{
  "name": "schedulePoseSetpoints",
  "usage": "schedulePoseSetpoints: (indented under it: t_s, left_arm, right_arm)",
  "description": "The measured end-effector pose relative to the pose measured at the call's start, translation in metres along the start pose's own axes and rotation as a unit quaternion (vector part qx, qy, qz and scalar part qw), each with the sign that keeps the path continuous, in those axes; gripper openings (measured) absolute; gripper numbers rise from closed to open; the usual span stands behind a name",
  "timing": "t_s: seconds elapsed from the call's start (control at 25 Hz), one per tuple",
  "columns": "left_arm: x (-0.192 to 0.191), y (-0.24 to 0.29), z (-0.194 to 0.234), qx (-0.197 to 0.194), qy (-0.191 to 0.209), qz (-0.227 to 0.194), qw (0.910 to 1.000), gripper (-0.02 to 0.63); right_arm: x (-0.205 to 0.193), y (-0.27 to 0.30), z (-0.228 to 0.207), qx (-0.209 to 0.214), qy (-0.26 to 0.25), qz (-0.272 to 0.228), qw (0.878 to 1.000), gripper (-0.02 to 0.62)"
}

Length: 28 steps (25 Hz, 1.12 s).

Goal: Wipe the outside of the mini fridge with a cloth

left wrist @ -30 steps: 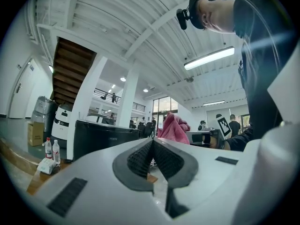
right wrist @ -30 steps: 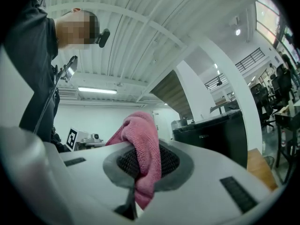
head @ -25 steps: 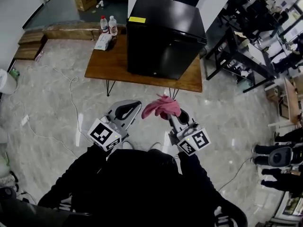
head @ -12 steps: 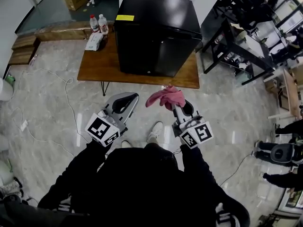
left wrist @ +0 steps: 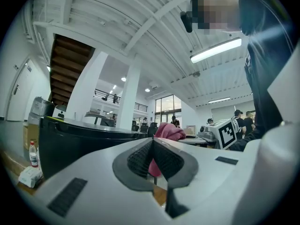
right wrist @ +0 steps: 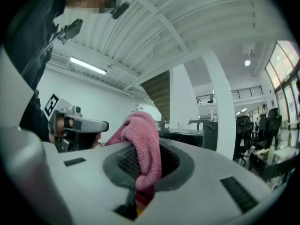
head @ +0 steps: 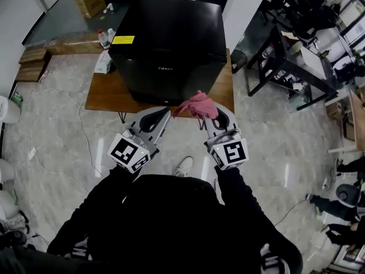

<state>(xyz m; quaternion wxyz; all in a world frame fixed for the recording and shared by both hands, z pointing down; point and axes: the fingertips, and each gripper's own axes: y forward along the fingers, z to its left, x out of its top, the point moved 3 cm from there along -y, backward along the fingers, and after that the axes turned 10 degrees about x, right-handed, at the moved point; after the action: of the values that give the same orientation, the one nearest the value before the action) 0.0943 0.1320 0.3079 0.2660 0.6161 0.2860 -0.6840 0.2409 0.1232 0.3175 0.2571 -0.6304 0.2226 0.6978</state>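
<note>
Head view: cloth (head: pixel 197 104) ready before mini fridge (head: pixel 165 44).
The right hand-held gripper (head: pixel 209 116) clamps it for wiping; left hand-held gripper (head: pixel 162 115) closed, empty.

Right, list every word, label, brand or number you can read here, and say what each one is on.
No text here can be read word for word.
Pale brand mark on the front of the mini fridge: too small to read.
Yellow label on the fridge's top: print too small to read.
Labels on the bottles behind the fridge: blurred, unreadable.
</note>
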Motion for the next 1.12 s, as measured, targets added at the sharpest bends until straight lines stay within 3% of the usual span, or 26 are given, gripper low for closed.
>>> schedulePoseSetpoints:
  t_s: [0.24, 0.4, 0.48, 0.64, 0.84, 1.12]
  left_arm:
    - [-0.011, 0.057, 0.003, 0.037, 0.013, -0.001, 0.9992, 0.006]
    - [-0.023, 0.079, 0.012, 0.052, 0.012, 0.002, 0.9986, 0.006]
    - [-0.028, 0.086, 0.02, 0.047, 0.012, 0.004, 0.9988, 0.006]
    - [-0.036, 0.106, 0.034, 0.036, 0.012, 0.006, 0.9993, 0.006]
    - [-0.05, 0.123, 0.049, 0.027, 0.007, 0.015, 0.9995, 0.006]
    - [-0.085, 0.134, 0.062, 0.006, 0.031, 0.029, 0.9991, 0.006]
  right_arm:
    - [-0.018, 0.035, -0.053, -0.021, -0.106, 0.046, 0.993, 0.038]
    - [-0.029, 0.06, -0.075, -0.056, -0.17, 0.052, 0.983, 0.038]
    - [-0.035, 0.072, -0.076, -0.083, -0.216, 0.049, 0.972, 0.038]
    - [-0.056, 0.092, -0.086, -0.139, -0.315, 0.066, 0.936, 0.038]
    - [-0.083, 0.105, -0.095, -0.159, -0.336, 0.099, 0.923, 0.038]
    - [-0.103, 0.117, -0.089, -0.167, -0.368, 0.128, 0.906, 0.038]
